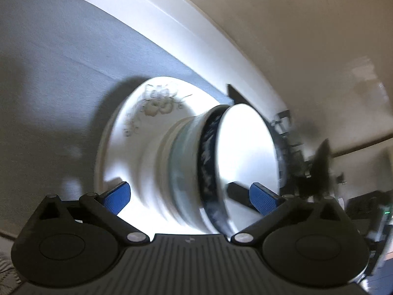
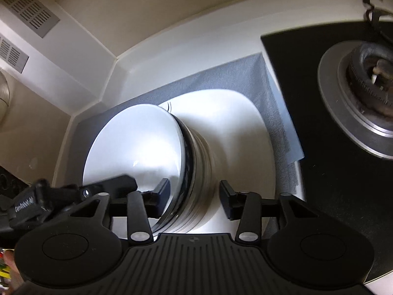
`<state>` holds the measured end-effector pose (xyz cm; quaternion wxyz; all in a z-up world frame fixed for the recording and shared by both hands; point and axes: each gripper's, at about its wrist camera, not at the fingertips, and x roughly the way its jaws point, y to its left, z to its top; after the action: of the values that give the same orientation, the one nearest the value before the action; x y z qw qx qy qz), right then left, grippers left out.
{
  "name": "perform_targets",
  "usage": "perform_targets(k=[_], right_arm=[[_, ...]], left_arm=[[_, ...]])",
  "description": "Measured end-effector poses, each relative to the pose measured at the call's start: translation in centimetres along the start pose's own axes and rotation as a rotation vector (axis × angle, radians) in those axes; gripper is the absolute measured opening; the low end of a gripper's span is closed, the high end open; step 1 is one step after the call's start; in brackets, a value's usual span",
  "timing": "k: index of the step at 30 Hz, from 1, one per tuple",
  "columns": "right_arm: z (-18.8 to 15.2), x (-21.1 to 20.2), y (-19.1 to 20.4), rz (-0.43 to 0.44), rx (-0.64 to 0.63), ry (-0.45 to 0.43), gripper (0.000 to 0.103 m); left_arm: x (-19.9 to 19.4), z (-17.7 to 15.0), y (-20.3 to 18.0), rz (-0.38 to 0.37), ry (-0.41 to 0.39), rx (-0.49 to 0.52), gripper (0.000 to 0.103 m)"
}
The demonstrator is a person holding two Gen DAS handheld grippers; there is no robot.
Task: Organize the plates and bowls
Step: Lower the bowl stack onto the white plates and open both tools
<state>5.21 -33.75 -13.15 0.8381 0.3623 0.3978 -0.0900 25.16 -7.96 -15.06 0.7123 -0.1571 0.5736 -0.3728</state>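
Observation:
A stack of bowls stands on a white plate with a grey flower print, which lies on a grey cloth. The top bowl is dark blue outside and white inside. My left gripper is open, its blue pads on either side of the stack, one over the plate and one inside the top bowl. In the right wrist view the stack and plate show again. My right gripper is open astride the top bowl's rim. The left gripper's finger reaches into the bowl.
A black gas hob with a round burner lies right of the cloth. A white counter upstand and beige wall run behind. A vent grille sits at upper left.

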Motion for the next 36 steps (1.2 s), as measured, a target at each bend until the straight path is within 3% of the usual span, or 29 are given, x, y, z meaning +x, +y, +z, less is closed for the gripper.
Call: perform_targets(k=[3,7,11,21,27,33,36], right_arm=[[-0.3,-1.4,0.5,-0.016,-0.065,-0.05,0.07],[-0.9,-3.0,0.7,-0.037,-0.123,-0.076,0.077],[-1.5,-4.1,0.7,-0.03,-0.113,-0.082,0.078],[-3.0,-5.7,1.7,-0.031,-0.127,-0.102,0.08],[-3.5,-7.8,1.1,-0.014,-0.101,-0.168,0.08],[-3.9,-9.8,-2.3,-0.004,-0.062,-0.254,0.081],[-4.1,-8.9,-4.2,0.021,-0.112,-0.232,0.081]], left_arm=[[-1.3,-0.6,-0.4,0.018,-0.018,0.025,0.103],[-2.9,-1.6,-1.3,0.102,-0.032,0.086,0.103],[-4.8,-2.5,-1.7,0.171,-0.088,0.116,0.103],[-6.9,-4.2,-3.0,0.245,-0.091,0.174,0.103],[-7.9,-5.1,-3.2,0.296,-0.122,0.21,0.103],[-8.6,-5.4,-0.6,0.369,-0.167,0.163,0.103],[-7.6,-4.9,1.2,0.395,-0.165,0.116,0.103]])
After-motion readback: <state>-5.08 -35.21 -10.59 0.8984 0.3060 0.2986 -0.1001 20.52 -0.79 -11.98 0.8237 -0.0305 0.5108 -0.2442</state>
